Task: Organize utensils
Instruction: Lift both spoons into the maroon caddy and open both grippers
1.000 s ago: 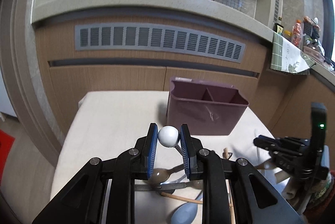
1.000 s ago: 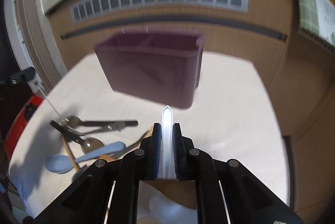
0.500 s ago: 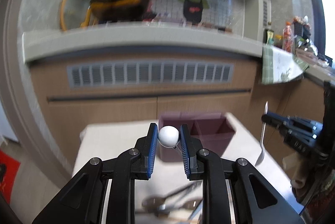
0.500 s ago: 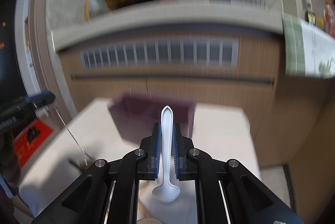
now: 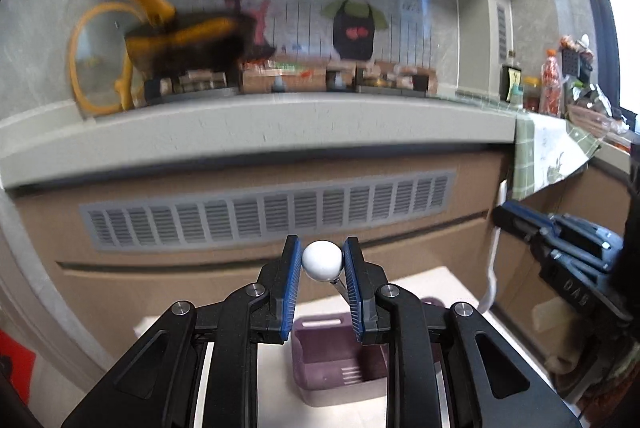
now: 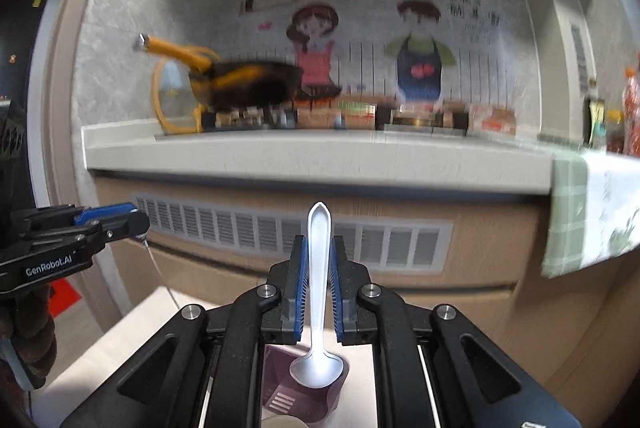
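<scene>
My left gripper is shut on the white ball end of a thin metal utensil, whose shaft slants down behind the right finger. Below it stands the purple utensil bin on the white-clothed table. My right gripper is shut on a silver spoon, handle up and bowl hanging down over the purple bin. The left wrist view shows the right gripper at the right edge with the spoon dangling. In the right wrist view the left gripper is at the left, its wire shaft hanging down.
Behind the table runs a wooden cabinet front with a grey vent grille under a pale counter. A dark wok with a yellow handle sits on the counter. A green chequered cloth hangs at the right, with bottles beyond.
Both grippers have risen with their utensils and the views have tilted up. The bin has dropped to below the fingers. The loose utensils on the table have gone out of view.
</scene>
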{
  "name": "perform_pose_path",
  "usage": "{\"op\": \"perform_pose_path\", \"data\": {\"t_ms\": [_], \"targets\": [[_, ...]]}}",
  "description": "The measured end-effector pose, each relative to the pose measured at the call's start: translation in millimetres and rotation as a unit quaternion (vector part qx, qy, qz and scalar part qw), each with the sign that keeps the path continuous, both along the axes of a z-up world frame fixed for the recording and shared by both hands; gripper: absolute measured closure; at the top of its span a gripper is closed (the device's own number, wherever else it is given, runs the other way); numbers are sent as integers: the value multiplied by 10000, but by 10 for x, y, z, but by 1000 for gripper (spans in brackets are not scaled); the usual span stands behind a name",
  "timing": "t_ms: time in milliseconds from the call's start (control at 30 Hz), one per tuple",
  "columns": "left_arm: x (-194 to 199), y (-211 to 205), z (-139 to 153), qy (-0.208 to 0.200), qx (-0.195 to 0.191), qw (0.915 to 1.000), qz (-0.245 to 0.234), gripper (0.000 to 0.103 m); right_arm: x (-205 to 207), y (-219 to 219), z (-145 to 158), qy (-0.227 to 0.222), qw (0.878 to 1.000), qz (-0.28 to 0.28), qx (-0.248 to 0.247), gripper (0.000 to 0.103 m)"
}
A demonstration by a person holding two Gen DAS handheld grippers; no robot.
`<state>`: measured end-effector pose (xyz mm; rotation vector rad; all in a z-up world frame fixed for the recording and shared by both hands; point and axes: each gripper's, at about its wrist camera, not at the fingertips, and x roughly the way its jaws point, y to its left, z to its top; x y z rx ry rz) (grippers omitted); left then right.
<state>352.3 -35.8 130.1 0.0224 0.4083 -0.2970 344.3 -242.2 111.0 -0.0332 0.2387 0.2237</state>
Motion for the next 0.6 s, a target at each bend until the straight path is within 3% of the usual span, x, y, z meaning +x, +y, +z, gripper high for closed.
{"op": "perform_pose_path", "data": {"t_ms": [267, 433, 600], "targets": [[360, -60, -597, 669, 10, 9978, -14, 80, 520, 23, -653, 892, 9956, 3, 273, 94], [438, -76, -904, 1029, -59, 9946, -93, 80, 597, 63, -898, 1237, 9921, 56, 224, 93], [428, -26, -1039, 1255, -391, 9911, -220, 75, 587, 105, -1104, 1776, 9837, 166, 230, 91]]}}
